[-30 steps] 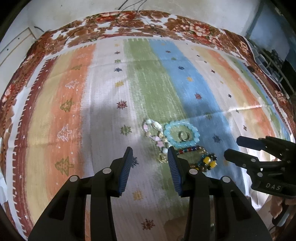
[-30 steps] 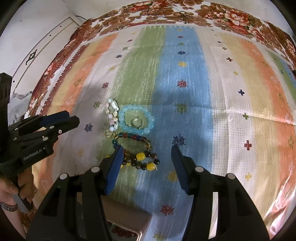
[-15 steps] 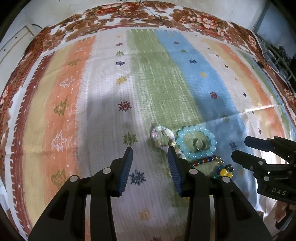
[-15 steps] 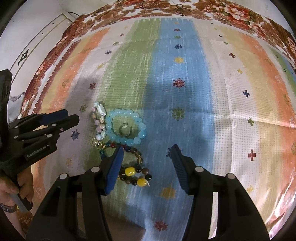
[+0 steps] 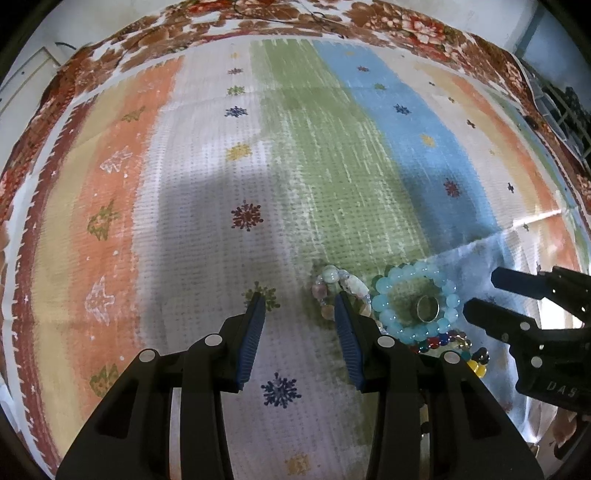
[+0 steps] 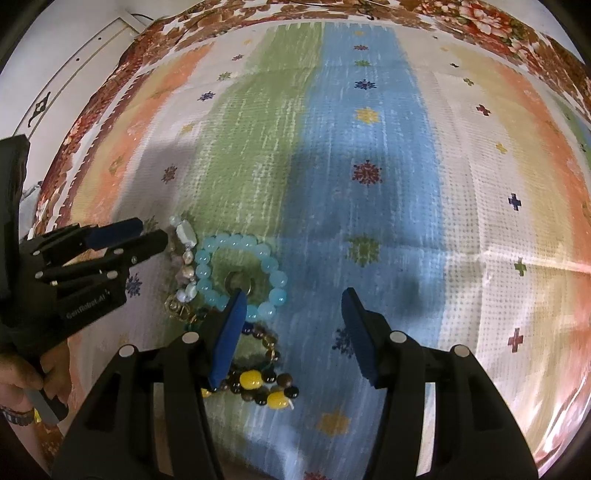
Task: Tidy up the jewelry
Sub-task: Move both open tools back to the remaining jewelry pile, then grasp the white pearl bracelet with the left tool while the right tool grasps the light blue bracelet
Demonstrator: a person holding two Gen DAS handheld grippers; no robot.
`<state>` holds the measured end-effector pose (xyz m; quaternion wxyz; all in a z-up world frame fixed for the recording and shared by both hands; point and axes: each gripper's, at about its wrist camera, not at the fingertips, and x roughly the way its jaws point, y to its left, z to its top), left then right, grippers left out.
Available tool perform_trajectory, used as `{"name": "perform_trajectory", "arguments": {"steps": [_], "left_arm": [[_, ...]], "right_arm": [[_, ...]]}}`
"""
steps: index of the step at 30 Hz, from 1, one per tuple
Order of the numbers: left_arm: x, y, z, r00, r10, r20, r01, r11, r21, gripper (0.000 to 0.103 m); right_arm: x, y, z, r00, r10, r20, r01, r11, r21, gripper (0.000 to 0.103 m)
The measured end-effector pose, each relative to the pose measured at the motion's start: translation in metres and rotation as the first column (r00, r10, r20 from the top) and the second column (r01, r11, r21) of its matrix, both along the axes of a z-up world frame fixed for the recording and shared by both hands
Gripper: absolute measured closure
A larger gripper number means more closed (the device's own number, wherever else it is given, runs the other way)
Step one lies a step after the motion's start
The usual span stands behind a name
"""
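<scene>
Nearest the front edge of the desk, we see our left gripper (image 5: pixel 297 301) with its jaws spread and nothing between them, hovering over the white band of the striped cloth (image 5: pixel 332 155). Its right finger tip sits just beside the pale stone bracelet (image 5: pixel 334 282). Our right gripper (image 6: pixel 291 297) is likewise spread and empty; its left finger (image 6: pixel 229 332) overlaps our view of the jewelry cluster, while its right finger stands over the blue band.

Close to the front edge, between the right gripper's fingers, lies the dark bracelet with yellow beads (image 6: pixel 264 384). Just beyond it lies a strand of mixed coloured beads (image 6: pixel 264 334), partly hidden by the finger. Next comes the light blue bead bracelet (image 6: pixel 273 266), lying flat as a closed loop on the green band, with a metal ring (image 6: pixel 240 282) inside it. Whether ring and beads touch we cannot tell. The pale stone bracelet lies against the blue loop on its left side, with a small gold clasp (image 6: pixel 177 306) at its near end.

Farther back the cloth runs bare to its brown floral border (image 6: pixel 332 11) at the far edge.
</scene>
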<state>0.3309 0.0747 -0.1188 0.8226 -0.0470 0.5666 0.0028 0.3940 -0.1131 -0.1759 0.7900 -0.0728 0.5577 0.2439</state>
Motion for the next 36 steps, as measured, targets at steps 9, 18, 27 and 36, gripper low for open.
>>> {"name": "perform_trajectory", "arguments": {"steps": [9, 18, 27, 36], "left_arm": [[0.010, -0.006, -0.011, 0.999, -0.026, -0.026, 0.026, 0.999, 0.027, 0.064], [0.008, -0.011, -0.011, 0.998, -0.060, -0.021, 0.061, 0.996, 0.065, 0.066], [0.004, -0.025, -0.013, 0.990, -0.144, -0.005, 0.143, 0.981, 0.129, 0.093], [0.002, -0.013, -0.005, 0.994, -0.106, -0.014, 0.107, 0.992, 0.060, 0.096]], "right_arm": [[0.009, -0.005, -0.017, 0.999, -0.030, -0.021, 0.030, 0.999, -0.018, 0.048], [0.012, 0.008, -0.018, 1.000, -0.013, 0.006, 0.013, 0.999, -0.042, 0.040], [0.011, 0.007, -0.020, 0.999, -0.005, 0.032, 0.008, 0.995, -0.104, 0.078], [0.008, -0.001, -0.014, 1.000, 0.007, 0.007, -0.006, 0.998, -0.069, 0.090]]}}
